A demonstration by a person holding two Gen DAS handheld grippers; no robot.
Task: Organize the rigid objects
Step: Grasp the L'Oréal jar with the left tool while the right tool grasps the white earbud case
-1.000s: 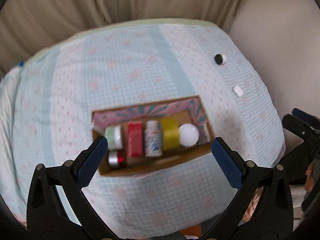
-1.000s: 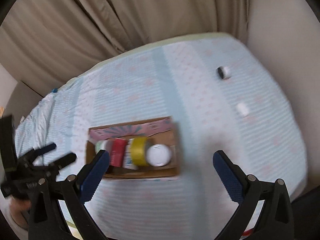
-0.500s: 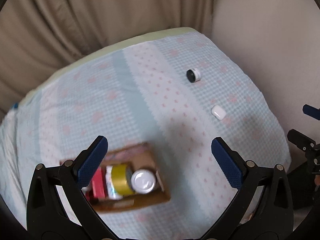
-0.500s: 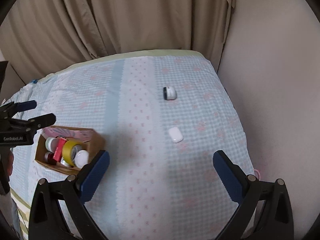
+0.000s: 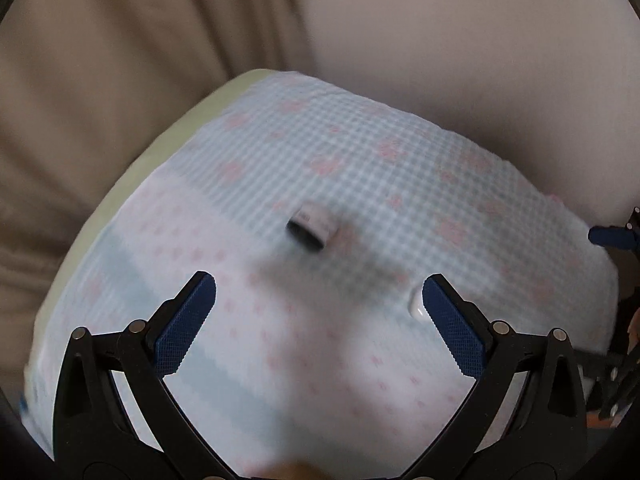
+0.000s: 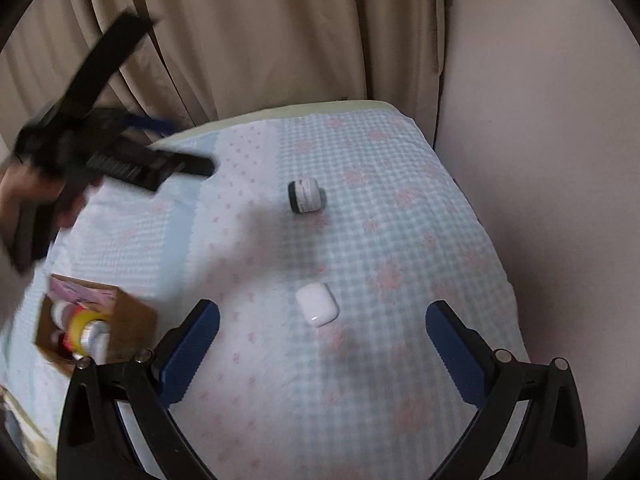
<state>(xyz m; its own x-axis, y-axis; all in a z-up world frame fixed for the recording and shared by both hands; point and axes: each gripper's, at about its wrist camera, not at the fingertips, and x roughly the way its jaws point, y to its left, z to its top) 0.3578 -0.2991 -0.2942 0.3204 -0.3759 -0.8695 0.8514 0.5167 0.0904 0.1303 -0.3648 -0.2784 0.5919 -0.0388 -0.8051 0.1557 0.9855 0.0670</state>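
Count, right wrist view, left to right: one cardboard box point(image 6: 132, 322) at the left edge of the surface point(image 6: 400, 360), one small jar point(image 6: 306, 196) lying on its side with a dark lid, one white earbud-type case point(image 6: 317, 305). The box holds several items packed together; a yellow tape roll point(image 6: 80, 326) and a white-capped bottle point(image 6: 94, 336) can be made out, the rest are too blurred to count. Jar and case lie loose on the cloth, well apart from the box and apart from each other, the case nearer the camera. Left gripper point(image 5: 319, 306): fingers spread wide, nothing between them; the jar point(image 5: 310, 228) sits ahead of the gap, motion-blurred, and the case point(image 5: 416, 306) shows just beside the inner edge of its right-hand finger pad. The same gripper appears in the right wrist view as a blurred black shape point(image 6: 108, 160) held above the left part of the surface. Right gripper point(image 6: 322, 342): fingers spread wide, holding nothing, the case lying ahead between the two fingertips and not touching either. Surface: covered by a pale blue checked cloth with pink motifs and one plain blue stripe; a light green edge shows at the far side. Room: beige curtains point(image 6: 260, 40) hang behind, a plain pale wall point(image 6: 540, 100) stands to the right.
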